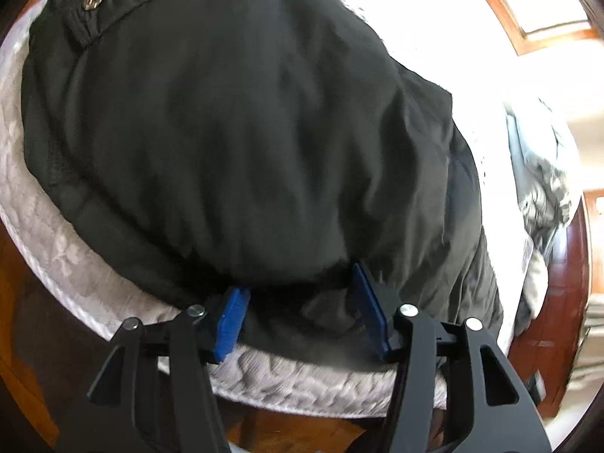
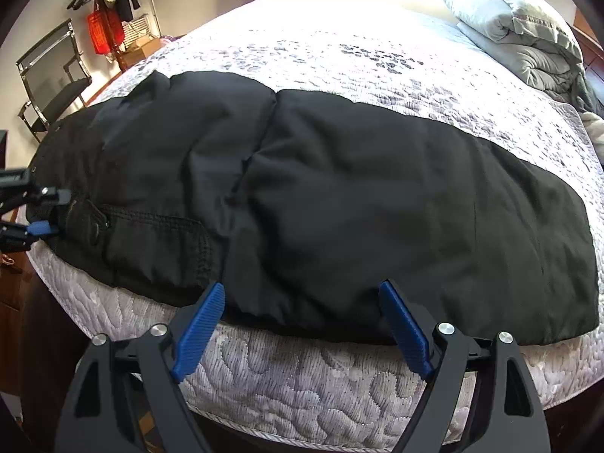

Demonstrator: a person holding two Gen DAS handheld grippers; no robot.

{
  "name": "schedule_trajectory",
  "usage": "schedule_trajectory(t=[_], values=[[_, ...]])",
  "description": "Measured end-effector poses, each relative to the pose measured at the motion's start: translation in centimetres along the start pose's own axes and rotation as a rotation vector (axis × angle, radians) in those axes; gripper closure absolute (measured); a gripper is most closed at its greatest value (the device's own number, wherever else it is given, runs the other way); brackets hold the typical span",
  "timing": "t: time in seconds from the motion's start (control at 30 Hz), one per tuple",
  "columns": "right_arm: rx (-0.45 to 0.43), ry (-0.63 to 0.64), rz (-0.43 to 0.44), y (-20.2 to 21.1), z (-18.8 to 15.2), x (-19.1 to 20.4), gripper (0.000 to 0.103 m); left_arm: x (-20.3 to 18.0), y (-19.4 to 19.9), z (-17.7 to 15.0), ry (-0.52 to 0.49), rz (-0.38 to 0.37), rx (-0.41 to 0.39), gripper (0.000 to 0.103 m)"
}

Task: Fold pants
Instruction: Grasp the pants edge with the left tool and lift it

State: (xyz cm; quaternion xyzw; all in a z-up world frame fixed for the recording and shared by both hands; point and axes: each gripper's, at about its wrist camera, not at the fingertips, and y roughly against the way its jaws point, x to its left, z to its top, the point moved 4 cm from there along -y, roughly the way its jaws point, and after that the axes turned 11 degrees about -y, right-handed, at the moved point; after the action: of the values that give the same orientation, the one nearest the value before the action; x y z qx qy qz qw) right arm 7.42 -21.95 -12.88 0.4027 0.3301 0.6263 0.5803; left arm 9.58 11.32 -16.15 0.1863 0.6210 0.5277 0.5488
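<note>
Black pants lie spread across the quilted bed, waist to the left with a buttoned pocket, leg end to the right. In the left wrist view the pants fill the frame. My left gripper is open, its blue pads either side of a bunched fabric edge at the bed's rim; it also shows in the right wrist view at the waistband. My right gripper is open, its pads straddling the near edge of the pants without closing on it.
A folded grey comforter lies at the bed's far right. A black chair and a red bag stand by the wall at left. Wooden floor lies below the bed edge.
</note>
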Motion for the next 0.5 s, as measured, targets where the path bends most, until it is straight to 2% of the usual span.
schedule_trajectory(t=[0.1,0.13,0.17,0.2,0.23,0.27,0.33,0.5], values=[[-0.006,-0.014,-0.01,0.0,0.1,-0.5,0.018,0.2,-0.4,0.3,0.024,-0.013,-0.018,0.046],[-0.002,-0.026,-0.009,0.0,0.1,-0.7,0.018,0.4,-0.3,0.1,0.038,-0.006,-0.033,0.055],[-0.003,-0.034,-0.009,0.0,0.2,-1.0,0.018,0.6,-0.1,0.0,0.045,0.011,-0.05,0.075],[-0.007,-0.039,-0.014,0.1,0.2,-1.2,0.018,1.1,0.3,-0.2,0.049,0.017,-0.068,0.083],[-0.01,-0.043,-0.019,0.1,0.2,-1.4,0.018,1.6,0.8,-0.4,0.06,-0.008,-0.094,0.095],[-0.012,-0.05,-0.024,0.2,0.3,-1.7,0.018,1.8,1.3,-0.5,0.07,-0.026,-0.109,0.099],[-0.012,-0.07,-0.031,0.2,0.4,-2.5,0.018,1.7,2.4,-0.9,0.061,-0.03,-0.149,0.101],[-0.009,-0.141,-0.045,0.0,0.6,-4.8,0.017,-1.1,5.4,-2.9,-0.046,0.077,-0.279,0.102]])
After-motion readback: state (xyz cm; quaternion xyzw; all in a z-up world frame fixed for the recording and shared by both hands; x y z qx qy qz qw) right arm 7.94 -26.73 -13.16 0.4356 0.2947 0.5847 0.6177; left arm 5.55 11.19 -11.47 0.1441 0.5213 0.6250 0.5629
